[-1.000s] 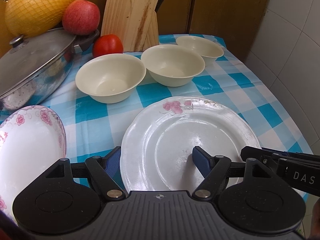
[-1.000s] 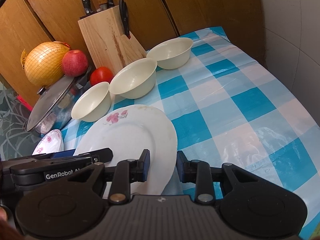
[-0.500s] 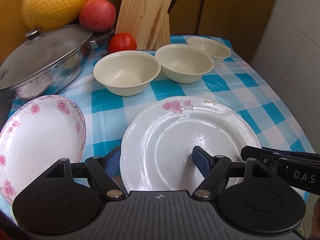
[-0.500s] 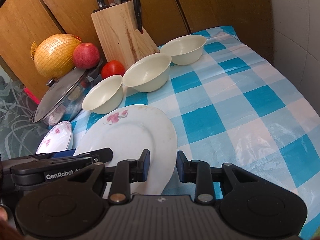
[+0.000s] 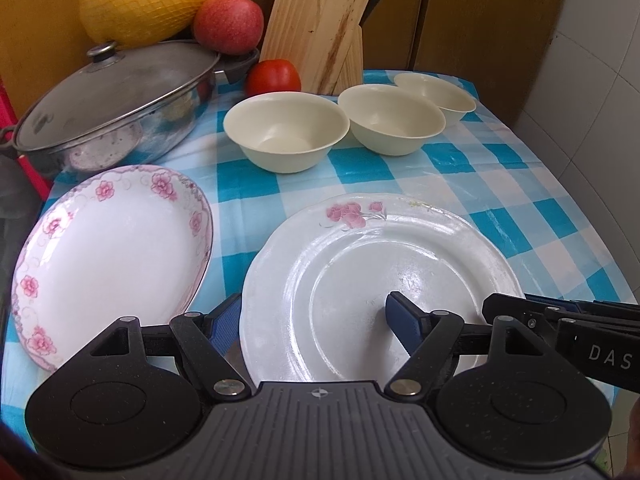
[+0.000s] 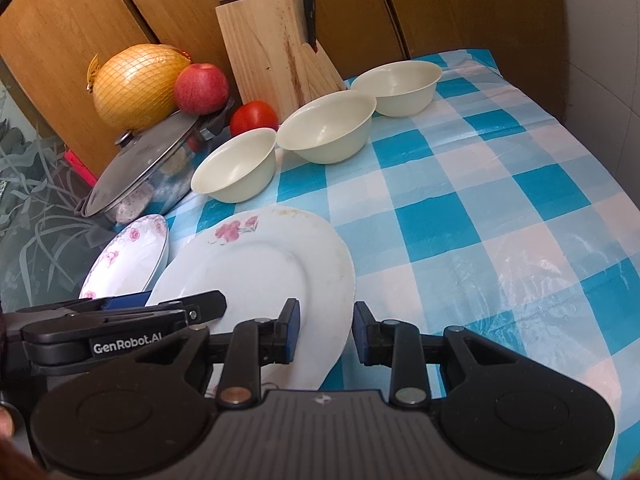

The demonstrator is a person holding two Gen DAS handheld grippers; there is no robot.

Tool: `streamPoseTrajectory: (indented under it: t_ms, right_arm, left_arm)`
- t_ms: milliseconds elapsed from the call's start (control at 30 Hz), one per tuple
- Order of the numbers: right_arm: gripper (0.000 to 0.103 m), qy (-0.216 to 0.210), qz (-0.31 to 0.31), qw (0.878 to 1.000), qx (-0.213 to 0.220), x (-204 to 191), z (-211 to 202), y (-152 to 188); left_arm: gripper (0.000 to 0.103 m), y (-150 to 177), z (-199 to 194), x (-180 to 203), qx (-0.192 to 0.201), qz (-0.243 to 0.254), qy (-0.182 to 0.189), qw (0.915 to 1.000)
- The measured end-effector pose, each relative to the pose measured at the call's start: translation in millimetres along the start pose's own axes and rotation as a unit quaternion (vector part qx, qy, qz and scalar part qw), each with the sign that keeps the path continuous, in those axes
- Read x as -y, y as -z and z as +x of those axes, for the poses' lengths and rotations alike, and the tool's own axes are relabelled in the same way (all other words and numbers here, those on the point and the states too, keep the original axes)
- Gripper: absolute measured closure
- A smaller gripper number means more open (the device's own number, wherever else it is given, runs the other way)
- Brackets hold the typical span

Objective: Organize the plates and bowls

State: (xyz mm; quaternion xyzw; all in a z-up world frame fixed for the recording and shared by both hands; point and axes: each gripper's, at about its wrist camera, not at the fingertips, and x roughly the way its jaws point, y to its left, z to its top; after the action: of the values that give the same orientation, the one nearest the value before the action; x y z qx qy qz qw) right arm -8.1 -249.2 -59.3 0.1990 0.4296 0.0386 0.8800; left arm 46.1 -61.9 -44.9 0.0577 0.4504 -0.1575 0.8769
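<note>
The left gripper (image 5: pixel 312 308) is spread wide. 1 of its fingers (image 5: pixel 404 320) is laid on top of the white plate (image 5: pixel 380 248), and the other is tucked under the near rim. Whether the plate is really squeezed there cannot be told.

The right gripper (image 6: pixel 326 312) is nearly closed. The right rim of the same plate is pinched between its 2 pads. So the plate seems to be held from 2 sides. This is likely done so that it stays flat and does not slip.

Just to the left, the pink plate (image 5: pixel 112 248) is lying on the checked cloth (image 5: pixel 520 200). It is probably where the white plate is meant to be stacked.

Farther back, 3 bowls (image 5: pixel 286 136) are lined up in a row. They are close together but not yet stacked. Behind them a pot (image 5: pixel 116 92) and a knife block (image 5: pixel 320 24) are seen.
</note>
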Motion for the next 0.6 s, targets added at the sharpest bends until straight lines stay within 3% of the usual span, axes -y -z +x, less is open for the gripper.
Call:
streamPoseTrajectory:
  t_ms: [600]
  right_arm:
    - [0.076,-0.022,-0.048,0.998,-0.019,-30.0,-4.5,22.6]
  left_arm:
    - [0.022,33.7,-29.1,-25.1,0.003,-0.023,-0.02,0.9995]
